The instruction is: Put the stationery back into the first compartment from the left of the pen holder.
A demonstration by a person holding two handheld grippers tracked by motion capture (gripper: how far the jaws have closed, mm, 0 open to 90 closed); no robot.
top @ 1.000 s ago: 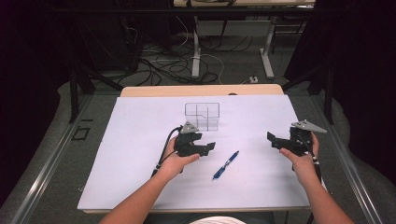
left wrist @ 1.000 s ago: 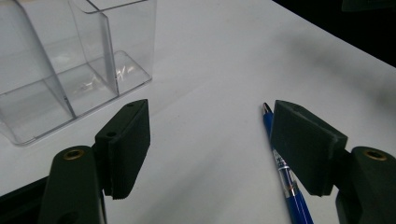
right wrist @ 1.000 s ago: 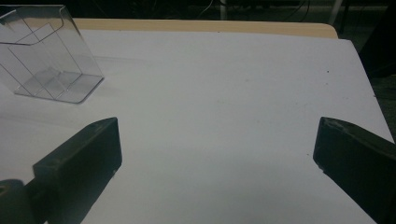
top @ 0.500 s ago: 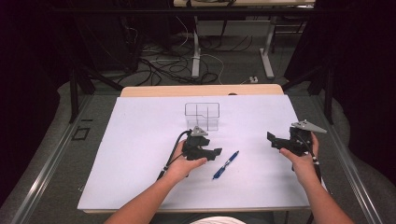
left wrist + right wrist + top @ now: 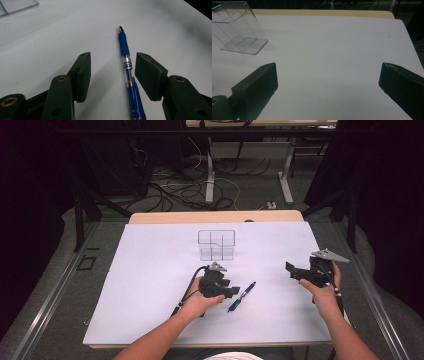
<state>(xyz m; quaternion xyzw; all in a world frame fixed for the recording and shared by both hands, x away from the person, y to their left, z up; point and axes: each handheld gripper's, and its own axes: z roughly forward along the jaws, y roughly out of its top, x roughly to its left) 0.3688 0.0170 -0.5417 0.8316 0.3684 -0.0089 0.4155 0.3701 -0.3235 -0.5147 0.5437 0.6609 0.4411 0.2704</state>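
Note:
A blue pen (image 5: 242,296) lies on the white table top (image 5: 145,285), its tip pointing away to the right. My left gripper (image 5: 235,291) has come down over the pen's near half. In the left gripper view the pen (image 5: 127,67) lies between the jaws of my left gripper (image 5: 113,65), closer to the right pad (image 5: 147,75), and neither pad touches it. Those jaws have just been closing and stand open. My right gripper (image 5: 292,270) is held above the table at the right, wide open, with nothing between the jaws of the right gripper (image 5: 328,75).
A clear plastic organiser (image 5: 216,245) with compartments stands at the back middle of the table; the same organiser (image 5: 237,27) is at the upper left in the right gripper view. Cables and desk legs (image 5: 210,175) lie on the floor beyond the table's wooden far edge (image 5: 215,216).
My left gripper has moved right and down to the pen, which now lies between its jaws. The jaws have narrowed. The right gripper has stayed where it was.

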